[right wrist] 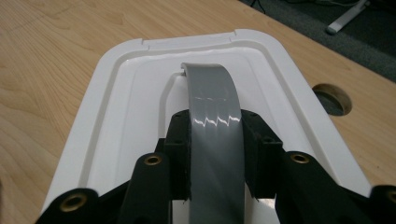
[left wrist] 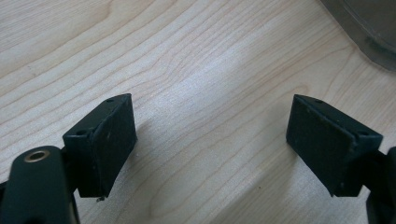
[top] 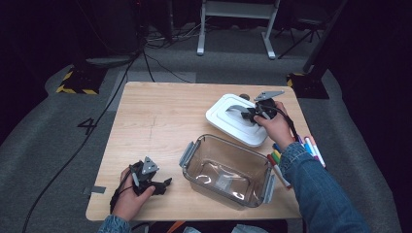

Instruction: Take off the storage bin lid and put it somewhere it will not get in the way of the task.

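Observation:
A white lid (top: 228,124) with a grey arched handle (top: 236,108) sits at the back right of the wooden table (top: 155,121). My right gripper (top: 250,114) is shut on that handle. In the right gripper view the grey handle (right wrist: 212,102) runs between the jaws of the right gripper (right wrist: 215,158), and the white lid (right wrist: 126,93) spreads out below it. Whether the lid rests fully on the table I cannot tell. A clear container (top: 214,140) with grey side latches stands at the front middle. My left gripper (top: 163,186) is low at the front left, left of the container. The left gripper (left wrist: 212,149) stands open over bare wood.
Coloured markers (top: 277,160) lie at the table's right edge under the person's denim sleeve, with more markers (top: 313,148) beyond it. A round hole (right wrist: 332,98) is cut in the tabletop right of the lid. A corner of the clear container (left wrist: 369,28) shows ahead of the left gripper.

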Demonstrator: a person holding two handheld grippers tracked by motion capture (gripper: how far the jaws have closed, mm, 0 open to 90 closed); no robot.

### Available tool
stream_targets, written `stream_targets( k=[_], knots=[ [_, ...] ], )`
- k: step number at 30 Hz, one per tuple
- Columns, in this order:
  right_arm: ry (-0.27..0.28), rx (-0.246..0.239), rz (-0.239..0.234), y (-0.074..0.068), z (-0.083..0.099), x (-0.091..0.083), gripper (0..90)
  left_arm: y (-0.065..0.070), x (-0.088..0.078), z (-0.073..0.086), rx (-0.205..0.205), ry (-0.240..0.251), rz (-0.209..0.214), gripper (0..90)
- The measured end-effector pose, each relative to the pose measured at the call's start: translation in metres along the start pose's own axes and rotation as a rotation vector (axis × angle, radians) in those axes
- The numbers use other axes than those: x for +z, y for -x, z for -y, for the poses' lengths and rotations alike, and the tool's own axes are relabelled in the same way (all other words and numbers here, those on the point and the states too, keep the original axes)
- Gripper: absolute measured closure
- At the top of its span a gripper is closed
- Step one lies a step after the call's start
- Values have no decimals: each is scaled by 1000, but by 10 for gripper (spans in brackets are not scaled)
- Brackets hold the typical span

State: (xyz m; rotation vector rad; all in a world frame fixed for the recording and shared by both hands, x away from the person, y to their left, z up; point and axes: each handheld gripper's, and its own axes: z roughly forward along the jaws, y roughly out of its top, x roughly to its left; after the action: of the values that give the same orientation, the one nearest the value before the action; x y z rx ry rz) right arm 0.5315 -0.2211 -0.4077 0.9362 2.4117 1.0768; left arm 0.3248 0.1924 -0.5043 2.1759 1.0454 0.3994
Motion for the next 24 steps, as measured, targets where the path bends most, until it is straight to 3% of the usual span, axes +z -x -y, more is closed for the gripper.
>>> stream_targets(
  k=[8,15,24],
  knots=[
    [-43,15,-23,3,23,18,668,0,1,0,0,0,3,157],
    [-83,17,-48,-2,33,29,668,0,1,0,0,0,3,157],
    [-124,14,-37,-5,40,37,667,0,1,0,3,-1,4,156]
  ],
)
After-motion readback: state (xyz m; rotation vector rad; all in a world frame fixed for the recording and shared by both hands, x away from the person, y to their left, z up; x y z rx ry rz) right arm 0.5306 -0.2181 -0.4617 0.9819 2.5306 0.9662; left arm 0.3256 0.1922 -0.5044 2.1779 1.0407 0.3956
